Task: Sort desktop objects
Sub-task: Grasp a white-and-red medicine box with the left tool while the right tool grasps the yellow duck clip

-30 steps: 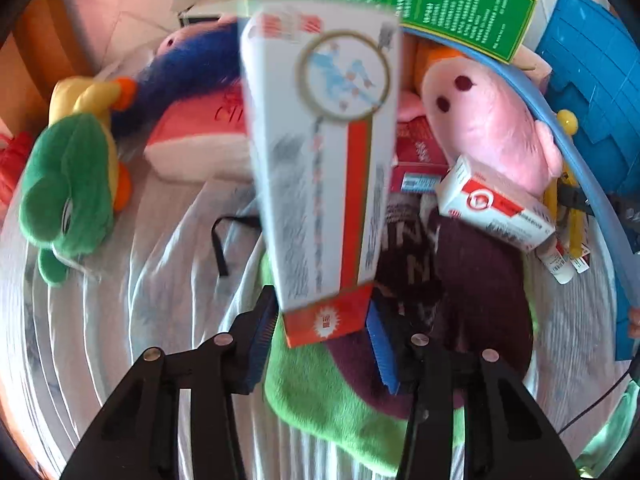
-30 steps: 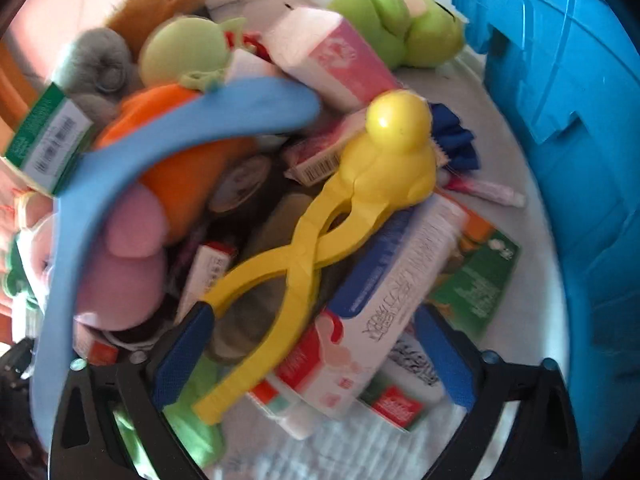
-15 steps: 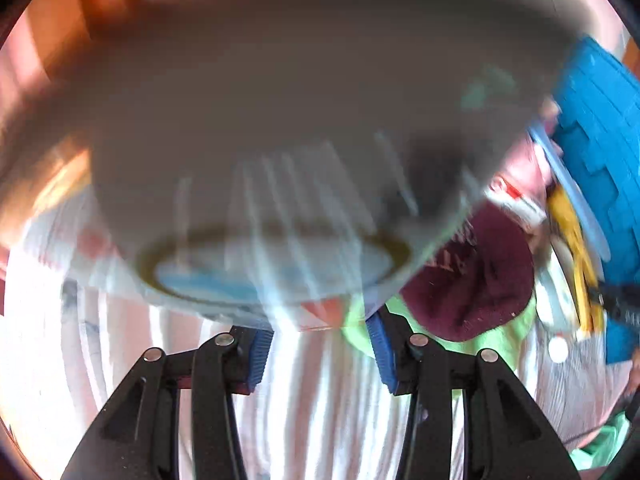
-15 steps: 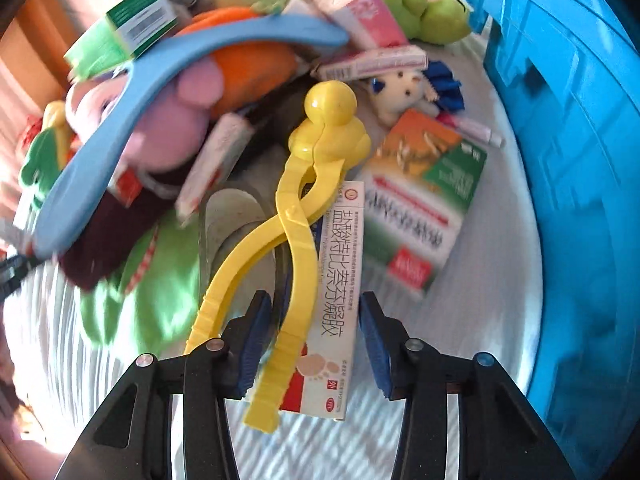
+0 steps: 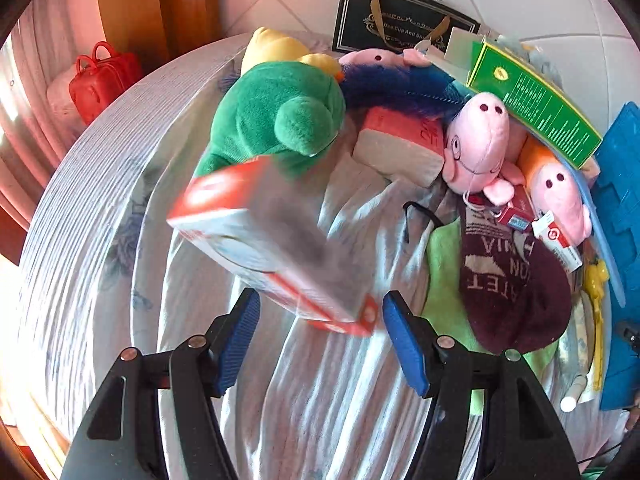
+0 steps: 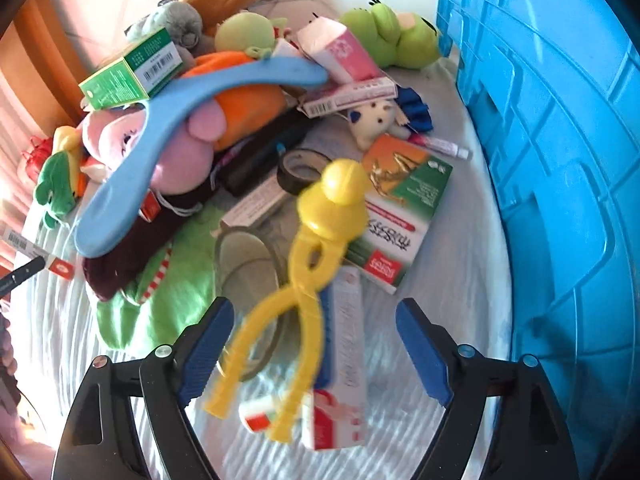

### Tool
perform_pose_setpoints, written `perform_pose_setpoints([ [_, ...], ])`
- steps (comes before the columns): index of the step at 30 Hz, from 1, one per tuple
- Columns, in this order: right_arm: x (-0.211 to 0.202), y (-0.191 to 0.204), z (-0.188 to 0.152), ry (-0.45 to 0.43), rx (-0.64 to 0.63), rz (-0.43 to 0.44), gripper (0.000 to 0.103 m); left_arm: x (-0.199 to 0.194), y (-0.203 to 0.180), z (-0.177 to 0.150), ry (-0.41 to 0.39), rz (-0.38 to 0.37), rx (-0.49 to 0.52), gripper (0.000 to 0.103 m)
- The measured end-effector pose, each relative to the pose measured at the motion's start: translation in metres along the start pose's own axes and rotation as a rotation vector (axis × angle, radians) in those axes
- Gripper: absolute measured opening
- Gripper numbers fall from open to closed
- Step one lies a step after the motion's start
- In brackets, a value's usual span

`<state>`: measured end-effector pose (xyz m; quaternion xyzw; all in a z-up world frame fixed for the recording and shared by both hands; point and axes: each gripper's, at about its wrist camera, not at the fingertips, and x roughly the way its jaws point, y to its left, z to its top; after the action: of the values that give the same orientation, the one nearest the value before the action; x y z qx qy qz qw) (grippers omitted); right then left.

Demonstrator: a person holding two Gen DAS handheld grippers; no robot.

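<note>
In the left wrist view a white and orange carton (image 5: 272, 248) shows blurred, tipped on its side just beyond my left gripper (image 5: 320, 340). The jaws are opening, and the blue pads (image 5: 238, 340) stand apart from the carton. In the right wrist view the yellow duck-headed tongs (image 6: 320, 236) lie blurred between the spread fingers of my right gripper (image 6: 316, 348), over a long white and red box (image 6: 346, 364). These jaws are opening too, and neither pad (image 6: 420, 348) touches the tongs or the box.
A blue crate (image 6: 560, 160) walls the right side. Piled on the striped cloth (image 5: 100, 240) are a green plush (image 5: 276, 116), pink pig plushes (image 5: 476, 140), a maroon cap (image 5: 516, 292), a green box (image 6: 132, 68), a blue hanger (image 6: 160, 128) and an orange-green carton (image 6: 404, 200).
The left gripper swung left over the cloth and let go of the carton it held upright. The right gripper pinched the tongs and box half a second ago and has since opened.
</note>
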<state>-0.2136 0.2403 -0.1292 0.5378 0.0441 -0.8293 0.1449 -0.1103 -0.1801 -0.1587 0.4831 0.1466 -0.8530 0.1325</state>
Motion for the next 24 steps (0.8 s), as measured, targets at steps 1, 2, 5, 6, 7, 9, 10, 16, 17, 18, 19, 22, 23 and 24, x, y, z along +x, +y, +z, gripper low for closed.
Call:
perform_pose_setpoints([
  [1, -0.001, -0.002, -0.002, -0.002, 0.001, 0.007, 0.084, 0.001, -0.001, 0.000, -0.010, -0.005, 0.006, 0.063],
  [2, -0.002, -0.002, -0.003, -0.006, 0.003, 0.010, 0.084, 0.003, -0.003, 0.001, -0.016, -0.005, 0.014, 0.063],
  [5, 0.000, -0.005, -0.009, -0.009, 0.014, 0.005, 0.084, 0.021, -0.012, 0.006, -0.002, 0.009, 0.036, 0.063],
  [6, 0.002, -0.006, -0.008, -0.005, 0.021, 0.002, 0.084, 0.026, -0.014, 0.008, 0.010, 0.022, 0.031, 0.063],
  [7, 0.005, -0.008, -0.007, 0.000, 0.026, -0.002, 0.084, 0.028, -0.014, 0.009, 0.005, 0.039, 0.029, 0.063],
  [9, 0.011, -0.013, -0.006, 0.015, 0.042, -0.022, 0.084, 0.030, -0.011, 0.013, 0.005, 0.057, 0.016, 0.063],
  [10, 0.013, -0.016, -0.006, 0.021, 0.046, -0.026, 0.084, 0.030, -0.008, 0.015, 0.005, 0.064, 0.004, 0.063],
  [16, 0.026, -0.027, -0.002, 0.045, 0.072, -0.030, 0.084, 0.035, 0.030, 0.019, 0.062, 0.124, -0.109, 0.063],
  [17, 0.028, -0.028, -0.001, 0.048, 0.074, -0.024, 0.084, 0.035, 0.036, 0.020, 0.069, 0.113, -0.142, 0.063],
  [18, 0.031, -0.028, 0.000, 0.052, 0.075, -0.021, 0.084, 0.034, 0.044, 0.020, 0.077, 0.100, -0.178, 0.063],
  [19, 0.033, -0.028, 0.001, 0.058, 0.075, -0.021, 0.084, 0.033, 0.048, 0.021, 0.077, 0.099, -0.199, 0.063],
  [22, 0.039, -0.028, 0.004, 0.068, 0.069, -0.023, 0.084, 0.033, 0.057, 0.024, 0.068, 0.111, -0.237, 0.063],
  [23, 0.041, -0.028, 0.005, 0.070, 0.068, -0.021, 0.084, 0.036, 0.058, 0.024, 0.076, 0.112, -0.243, 0.063],
  [24, 0.043, -0.028, 0.006, 0.073, 0.066, -0.021, 0.084, 0.041, 0.057, 0.026, 0.087, 0.102, -0.254, 0.063],
])
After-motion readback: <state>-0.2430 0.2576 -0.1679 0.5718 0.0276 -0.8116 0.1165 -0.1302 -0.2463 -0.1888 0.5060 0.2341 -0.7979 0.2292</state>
